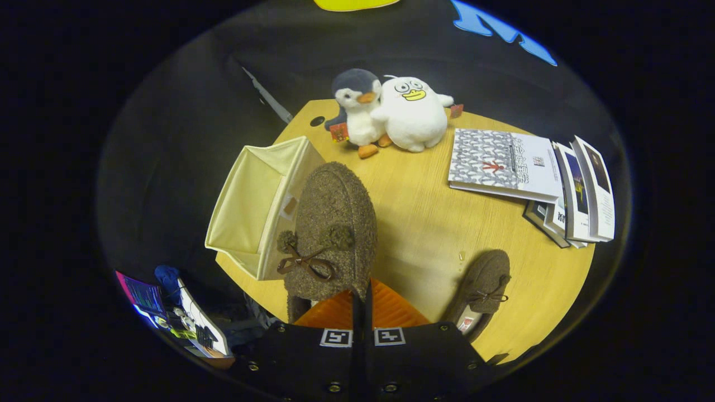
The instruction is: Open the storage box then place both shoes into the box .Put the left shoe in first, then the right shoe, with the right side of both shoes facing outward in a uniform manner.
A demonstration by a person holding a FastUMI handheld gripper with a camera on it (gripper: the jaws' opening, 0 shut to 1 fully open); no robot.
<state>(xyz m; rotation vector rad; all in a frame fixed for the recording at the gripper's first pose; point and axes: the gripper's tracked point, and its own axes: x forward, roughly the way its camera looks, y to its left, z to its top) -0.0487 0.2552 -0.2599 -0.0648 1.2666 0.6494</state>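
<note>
Between claw [360, 304] fingers, a shoe [335, 223]

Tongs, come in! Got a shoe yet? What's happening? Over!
Tongs shut on one shoe, lifted beside the open box. Other shoe waiting on the table. Nothing blocking the box.

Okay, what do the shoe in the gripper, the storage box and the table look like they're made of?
The held shoe, pinched at its heel by the gripper, looks like fuzzy brown wool or fleece with a nubbly surface, pompoms and a thin cord bow. The storage box seems to be cream fabric with soft, slightly bowed walls. The table looks like light wood or laminate with fine grain and a matte finish.
</note>
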